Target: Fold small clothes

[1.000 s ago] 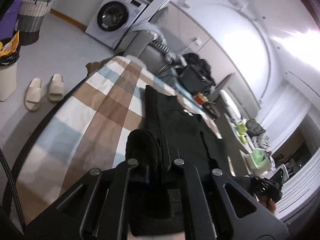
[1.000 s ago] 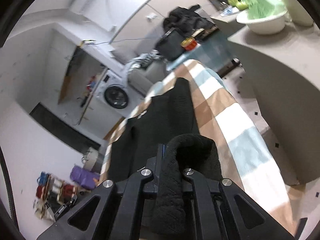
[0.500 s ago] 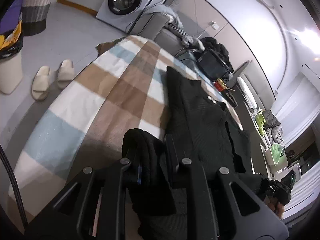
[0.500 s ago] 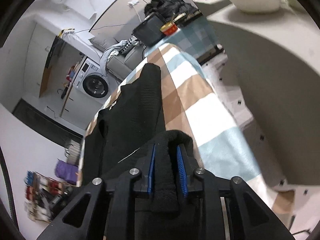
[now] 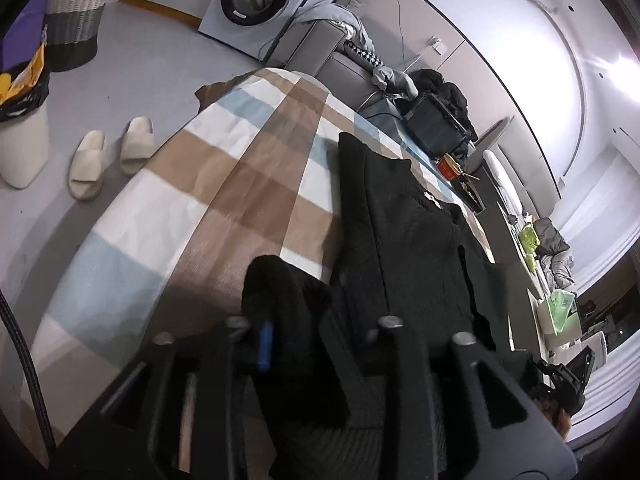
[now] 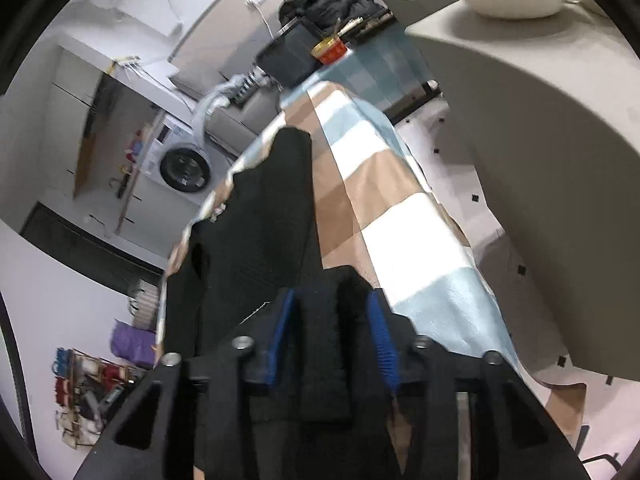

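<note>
A black knitted garment (image 5: 416,240) lies lengthwise on a table covered with a checked brown, white and blue cloth (image 5: 224,200). My left gripper (image 5: 312,320) hovers at its near end. Its jaws are opening, and a thick fold of the black knit slumps loosely between them, against the blue pad (image 5: 265,344). In the right wrist view the same garment (image 6: 260,240) runs along the cloth (image 6: 380,200). My right gripper (image 6: 330,300) is also opening, with a black fold standing free between its two blue pads (image 6: 380,340).
On the floor to the left are pale slippers (image 5: 108,156), a white bin (image 5: 20,136) and a woven basket (image 5: 74,20), with a washing machine (image 5: 256,4) behind. A red cup (image 6: 330,50) and black box (image 5: 436,124) stand past the table's far end. A grey round counter (image 6: 540,140) is on the right.
Both grippers were shut on folds of the black garment and have spread their jaws, letting go. Both came lower and nearer the table, bringing the folds down.
</note>
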A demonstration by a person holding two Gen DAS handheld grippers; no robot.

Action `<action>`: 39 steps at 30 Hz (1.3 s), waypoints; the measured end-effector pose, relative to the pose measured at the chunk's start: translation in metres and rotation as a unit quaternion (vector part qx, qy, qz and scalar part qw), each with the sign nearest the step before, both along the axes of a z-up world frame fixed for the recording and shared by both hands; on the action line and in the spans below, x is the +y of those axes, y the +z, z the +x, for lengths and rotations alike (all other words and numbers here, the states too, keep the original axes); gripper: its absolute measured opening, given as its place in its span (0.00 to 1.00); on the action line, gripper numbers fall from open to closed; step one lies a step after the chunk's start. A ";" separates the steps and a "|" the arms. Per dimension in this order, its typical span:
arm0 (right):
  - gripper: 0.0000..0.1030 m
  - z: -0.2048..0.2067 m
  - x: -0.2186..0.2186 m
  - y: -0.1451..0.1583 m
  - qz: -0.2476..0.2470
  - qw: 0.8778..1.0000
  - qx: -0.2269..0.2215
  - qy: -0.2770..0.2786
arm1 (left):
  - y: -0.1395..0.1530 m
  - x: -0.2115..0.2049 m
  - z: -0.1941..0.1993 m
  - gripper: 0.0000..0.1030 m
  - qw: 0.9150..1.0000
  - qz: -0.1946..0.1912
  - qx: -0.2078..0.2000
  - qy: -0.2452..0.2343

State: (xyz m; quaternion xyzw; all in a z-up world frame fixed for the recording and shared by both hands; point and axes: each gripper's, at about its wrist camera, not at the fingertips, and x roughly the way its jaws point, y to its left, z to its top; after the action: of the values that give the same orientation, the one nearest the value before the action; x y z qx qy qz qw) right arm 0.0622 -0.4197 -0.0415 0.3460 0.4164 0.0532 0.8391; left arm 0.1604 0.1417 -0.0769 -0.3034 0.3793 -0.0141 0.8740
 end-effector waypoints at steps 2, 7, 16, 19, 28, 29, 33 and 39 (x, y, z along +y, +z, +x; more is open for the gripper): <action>0.43 -0.012 -0.007 0.001 -0.011 1.000 0.005 -0.004 | -0.001 0.002 -0.012 0.57 1.000 0.012 0.010 0.014; 0.43 -0.040 -0.011 -0.003 -0.010 0.999 0.005 0.031 | -0.011 0.008 -0.047 0.59 0.999 -0.013 0.028 0.010; 0.38 -0.067 0.027 -0.014 -0.081 0.990 -0.005 0.112 | -0.016 -0.036 -0.090 0.41 0.997 0.032 0.016 -0.069; 0.21 -0.068 0.031 -0.007 -0.096 0.989 -0.022 0.109 | -0.011 -0.044 -0.097 0.20 0.995 0.046 0.010 -0.089; 0.24 -0.078 0.021 -0.007 -0.079 0.991 -0.020 0.110 | -0.007 -0.040 -0.112 0.31 0.994 0.051 0.026 -0.094; 0.27 -0.077 0.022 -0.007 -0.073 0.991 -0.026 0.112 | -0.008 -0.040 -0.111 0.34 0.994 0.048 0.028 -0.094; 0.28 -0.073 0.031 -0.009 -0.059 0.990 -0.039 0.118 | -0.009 -0.049 -0.106 0.34 0.993 0.048 0.018 -0.105; 0.07 -0.071 0.039 -0.009 -0.109 0.989 -0.031 0.099 | -0.014 -0.053 -0.107 0.14 0.992 0.071 0.015 -0.098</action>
State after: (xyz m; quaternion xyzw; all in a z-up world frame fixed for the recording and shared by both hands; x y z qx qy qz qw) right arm -0.0085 -0.3804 -0.0504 0.2074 0.4255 0.1010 0.8750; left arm 0.0538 0.0891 -0.0913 -0.2016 0.4207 -0.0684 0.8819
